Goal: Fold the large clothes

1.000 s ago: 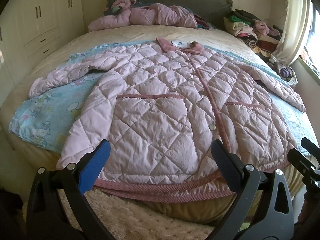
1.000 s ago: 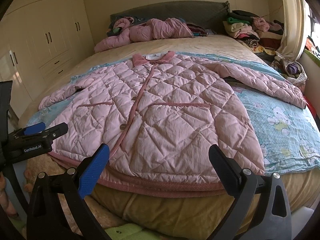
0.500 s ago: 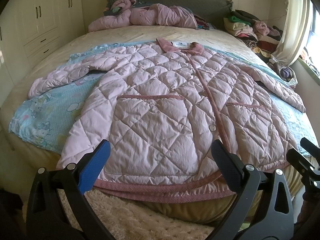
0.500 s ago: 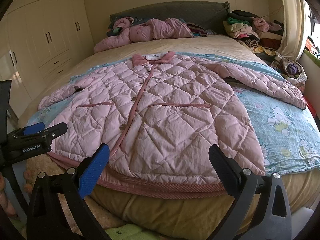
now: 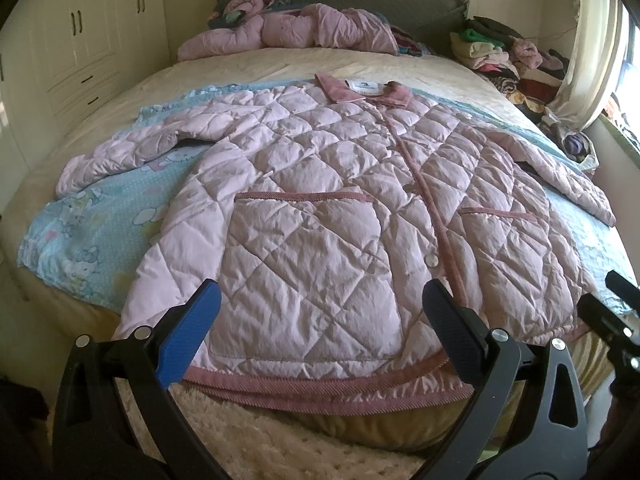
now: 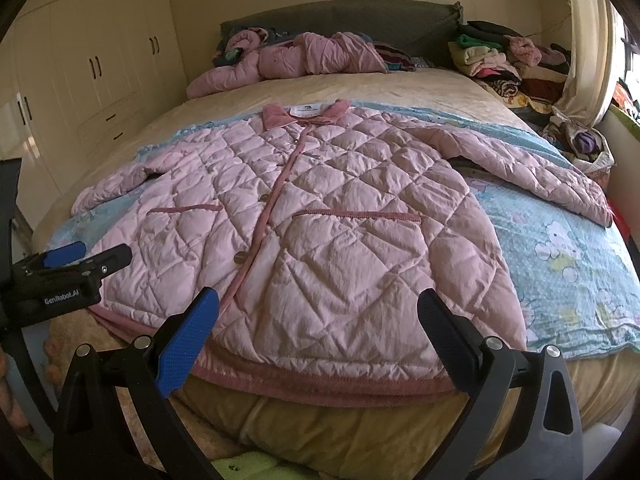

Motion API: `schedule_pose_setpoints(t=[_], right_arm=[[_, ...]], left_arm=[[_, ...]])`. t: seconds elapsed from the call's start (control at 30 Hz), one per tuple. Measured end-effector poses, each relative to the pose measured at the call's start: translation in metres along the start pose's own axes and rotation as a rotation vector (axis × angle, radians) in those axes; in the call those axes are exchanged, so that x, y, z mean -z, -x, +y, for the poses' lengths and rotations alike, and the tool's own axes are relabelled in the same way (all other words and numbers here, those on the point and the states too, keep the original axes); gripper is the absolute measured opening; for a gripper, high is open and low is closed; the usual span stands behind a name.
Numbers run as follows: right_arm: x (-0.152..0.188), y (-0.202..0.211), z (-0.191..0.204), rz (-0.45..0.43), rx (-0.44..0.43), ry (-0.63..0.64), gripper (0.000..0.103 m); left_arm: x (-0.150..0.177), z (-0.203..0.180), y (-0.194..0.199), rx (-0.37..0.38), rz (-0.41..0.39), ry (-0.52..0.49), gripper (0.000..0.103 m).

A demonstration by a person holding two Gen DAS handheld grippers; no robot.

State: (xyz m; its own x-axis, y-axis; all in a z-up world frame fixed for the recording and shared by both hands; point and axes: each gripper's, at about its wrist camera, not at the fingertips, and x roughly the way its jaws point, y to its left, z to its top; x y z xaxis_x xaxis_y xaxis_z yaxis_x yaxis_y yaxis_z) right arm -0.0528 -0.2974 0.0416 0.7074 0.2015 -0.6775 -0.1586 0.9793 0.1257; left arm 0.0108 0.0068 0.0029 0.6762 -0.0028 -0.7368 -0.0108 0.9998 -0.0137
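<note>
**Jacket flat, both grippers short of the hem**

We hold the left gripper (image 5: 320, 332) and the right gripper (image 6: 316, 330) with jaws spread wide, gripping nothing. The pink quilted jacket (image 5: 340, 208) lies face up on the bed (image 6: 360, 92), its long axis running from the hem nearest us to the collar (image 5: 362, 90) beyond. Each gripper faces its own half of the hem; neither looks clearly nearer.

Both your wrist cameras look from the bed's (image 5: 280, 64) foot toward the headboard (image 6: 340, 20), sharing the jacket (image 5: 320, 208); the right one sits further right.
</note>
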Motion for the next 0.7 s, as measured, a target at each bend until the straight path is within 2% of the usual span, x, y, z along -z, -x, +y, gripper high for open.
schedule_pose_setpoints(t=[0.3, 0.7], right_arm=[[-0.029, -0.012, -0.004, 0.000, 0.017, -0.007, 0.099], [-0.074, -0.044, -0.007, -0.014, -0.003, -0.023, 0.099]], left_arm=[[-0.023, 0.009, -0.015, -0.013, 0.001, 0.035, 0.095], [-0.068, 0.033, -0.036, -0.045, -0.009, 0.080, 0.095]])
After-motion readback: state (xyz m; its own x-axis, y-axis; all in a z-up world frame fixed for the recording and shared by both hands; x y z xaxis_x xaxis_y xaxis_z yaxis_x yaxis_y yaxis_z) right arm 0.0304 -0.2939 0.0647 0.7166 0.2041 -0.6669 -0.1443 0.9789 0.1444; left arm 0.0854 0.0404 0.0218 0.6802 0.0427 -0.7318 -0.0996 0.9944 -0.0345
